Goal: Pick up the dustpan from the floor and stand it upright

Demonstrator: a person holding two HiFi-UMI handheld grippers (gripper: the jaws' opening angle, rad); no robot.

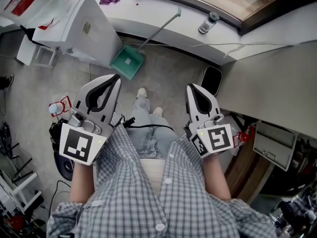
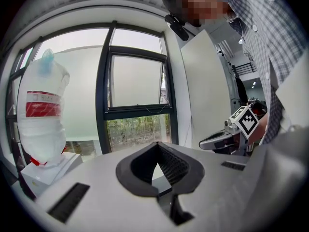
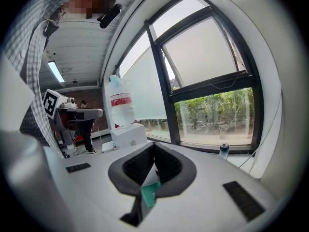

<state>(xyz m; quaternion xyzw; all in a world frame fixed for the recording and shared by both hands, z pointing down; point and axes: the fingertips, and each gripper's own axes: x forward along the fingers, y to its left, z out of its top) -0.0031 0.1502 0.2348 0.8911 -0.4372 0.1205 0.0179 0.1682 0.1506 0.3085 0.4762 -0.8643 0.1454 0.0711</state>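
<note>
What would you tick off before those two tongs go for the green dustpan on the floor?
1. Teal plastic dustpan in sight on the grey floor: ok.
2. Its long grey handle uncovered, leaning toward the white window ledge: ok.
3. Left tongs open for a grab: not ok, shut, empty.
4. Right tongs open: not ok, shut, empty.
5. Tongs close to the dustpan: not ok, both well short.
6. Dustpan empty of dirt: cannot tell.
</note>
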